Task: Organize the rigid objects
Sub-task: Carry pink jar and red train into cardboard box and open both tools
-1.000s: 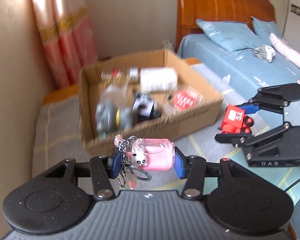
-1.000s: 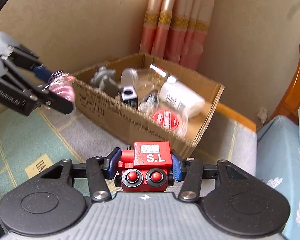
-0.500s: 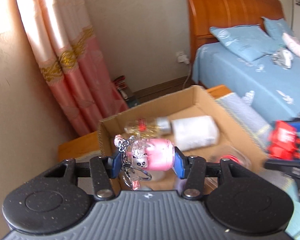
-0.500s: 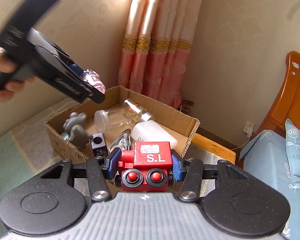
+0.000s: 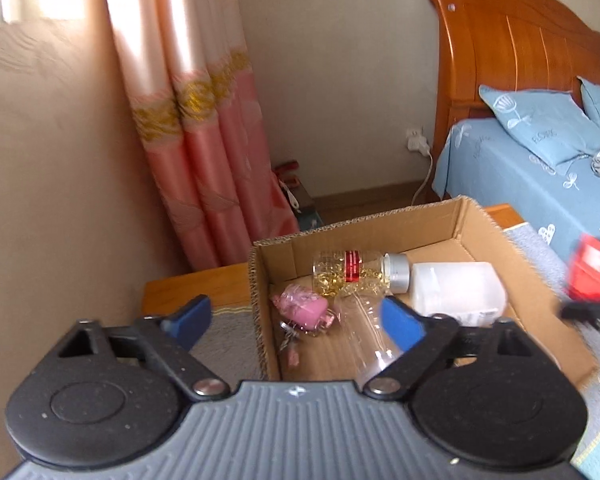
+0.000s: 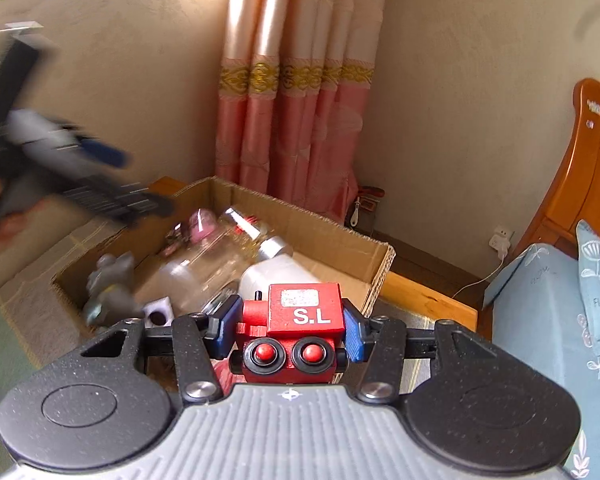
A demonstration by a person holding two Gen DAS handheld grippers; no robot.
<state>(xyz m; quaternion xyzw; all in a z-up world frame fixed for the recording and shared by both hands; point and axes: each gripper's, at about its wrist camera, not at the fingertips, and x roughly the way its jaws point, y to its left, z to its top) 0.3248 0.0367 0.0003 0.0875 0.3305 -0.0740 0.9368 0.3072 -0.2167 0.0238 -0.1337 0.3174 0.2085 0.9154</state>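
While the left gripper [image 5: 296,322] hangs spread wide with nothing between its fingers, the pink keychain [image 5: 305,309] lies in the cardboard box [image 5: 364,226] beside a capsule bottle [image 5: 358,273]. The right gripper [image 6: 286,330] clamps the red toy robot [image 6: 296,330] — held just short of the box.

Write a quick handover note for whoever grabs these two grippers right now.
Left gripper: open, empty, above the cardboard box.
Right gripper: shut on the red toy robot, held near the box's edge.
In the box: pink keychain, capsule bottle, white bottle, clear jar, grey figure.
Done: keychain lies in the box.
Left: put the red toy robot in the box.
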